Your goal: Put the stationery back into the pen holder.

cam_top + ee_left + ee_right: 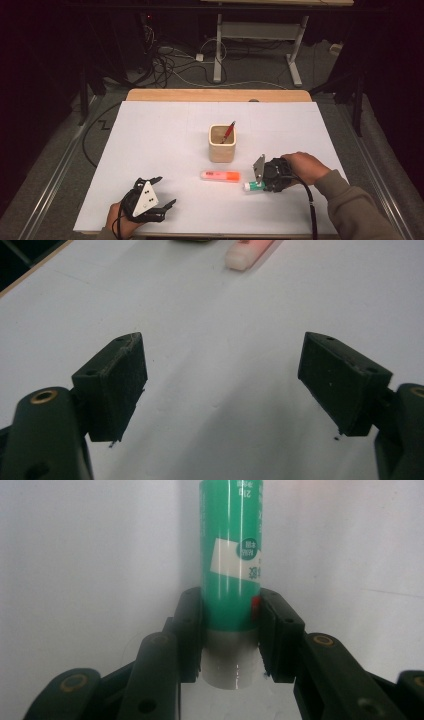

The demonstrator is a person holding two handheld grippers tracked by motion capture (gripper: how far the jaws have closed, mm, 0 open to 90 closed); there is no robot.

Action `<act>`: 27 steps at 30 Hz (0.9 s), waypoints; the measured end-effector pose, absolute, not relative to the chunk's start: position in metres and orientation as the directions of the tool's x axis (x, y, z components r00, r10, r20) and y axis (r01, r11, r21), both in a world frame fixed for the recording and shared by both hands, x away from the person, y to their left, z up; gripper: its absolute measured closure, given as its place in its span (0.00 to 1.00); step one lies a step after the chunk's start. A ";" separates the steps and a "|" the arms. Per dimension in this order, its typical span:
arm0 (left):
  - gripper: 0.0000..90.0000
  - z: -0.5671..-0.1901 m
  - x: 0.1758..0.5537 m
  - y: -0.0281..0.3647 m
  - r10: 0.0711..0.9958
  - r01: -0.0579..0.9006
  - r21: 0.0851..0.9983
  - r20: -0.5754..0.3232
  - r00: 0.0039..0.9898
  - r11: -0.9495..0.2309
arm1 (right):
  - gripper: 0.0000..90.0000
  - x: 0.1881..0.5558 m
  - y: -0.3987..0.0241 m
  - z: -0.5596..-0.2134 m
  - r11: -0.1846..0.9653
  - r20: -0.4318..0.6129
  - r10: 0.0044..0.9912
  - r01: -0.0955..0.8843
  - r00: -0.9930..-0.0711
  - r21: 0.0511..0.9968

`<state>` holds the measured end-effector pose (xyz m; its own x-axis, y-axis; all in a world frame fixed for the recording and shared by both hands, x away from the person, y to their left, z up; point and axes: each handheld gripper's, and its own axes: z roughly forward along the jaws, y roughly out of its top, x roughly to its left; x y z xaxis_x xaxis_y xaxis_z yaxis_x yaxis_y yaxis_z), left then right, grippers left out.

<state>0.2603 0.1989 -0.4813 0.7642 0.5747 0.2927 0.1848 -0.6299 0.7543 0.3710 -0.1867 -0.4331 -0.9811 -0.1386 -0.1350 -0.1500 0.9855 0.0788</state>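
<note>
A green tube with a white cap (231, 555) lies on the white table sheet, and my right gripper (230, 630) is shut on it, one pad on each side near its white end. In the high view the green tube (251, 186) pokes out to the left of the right gripper (261, 186), at the front right of the table. My left gripper (167, 190) rests at the front left, and its jaws stand wide apart. Nothing but bare sheet lies between the jaws of the left gripper (222, 385).
A pink and orange highlighter (220, 176) lies between the two grippers; the highlighter (248, 252) is also ahead of the left jaws. Behind it, a wooden cup (222, 145) holds a red pen (229, 131). The table's front edge (200, 233) runs close to both hands.
</note>
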 end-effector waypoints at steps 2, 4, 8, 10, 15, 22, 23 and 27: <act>0.21 -0.481 0.260 0.197 0.573 0.180 0.748 0.308 0.759 -0.639 | 0.73 0.371 -0.188 -0.430 0.988 -0.140 -0.084 -0.101 -0.987 0.115; 0.21 -0.480 0.260 0.194 0.569 0.170 0.741 0.326 0.755 -0.650 | 0.73 0.371 -0.188 -0.427 0.988 -0.120 -0.046 -0.063 -0.992 0.138; 0.21 -0.478 0.261 0.187 0.553 0.147 0.717 0.373 0.745 -0.682 | 0.73 0.372 -0.187 -0.422 0.980 -0.103 0.020 -0.001 -0.994 0.199; 0.21 -0.477 0.262 0.182 0.535 0.128 0.695 0.408 0.740 -0.707 | 0.73 0.372 -0.185 -0.418 0.973 -0.104 0.054 0.029 -0.993 0.229; 0.21 -0.472 0.264 0.173 0.521 0.082 0.685 0.464 0.717 -0.724 | 0.73 0.373 -0.175 -0.409 0.955 -0.077 0.120 0.094 -0.990 0.282; 0.22 -0.466 0.268 0.149 0.479 0.011 0.645 0.556 0.679 -0.764 | 0.73 0.378 -0.159 -0.407 0.935 -0.057 0.190 0.163 -0.980 0.315; 0.22 -0.466 0.269 0.145 0.469 0.000 0.636 0.569 0.676 -0.771 | 0.73 0.378 -0.157 -0.407 0.937 -0.063 0.190 0.162 -0.980 0.308; 0.23 -0.465 0.271 0.128 0.432 -0.048 0.608 0.615 0.660 -0.792 | 0.73 0.380 -0.145 -0.404 0.935 -0.051 0.206 0.181 -0.977 0.304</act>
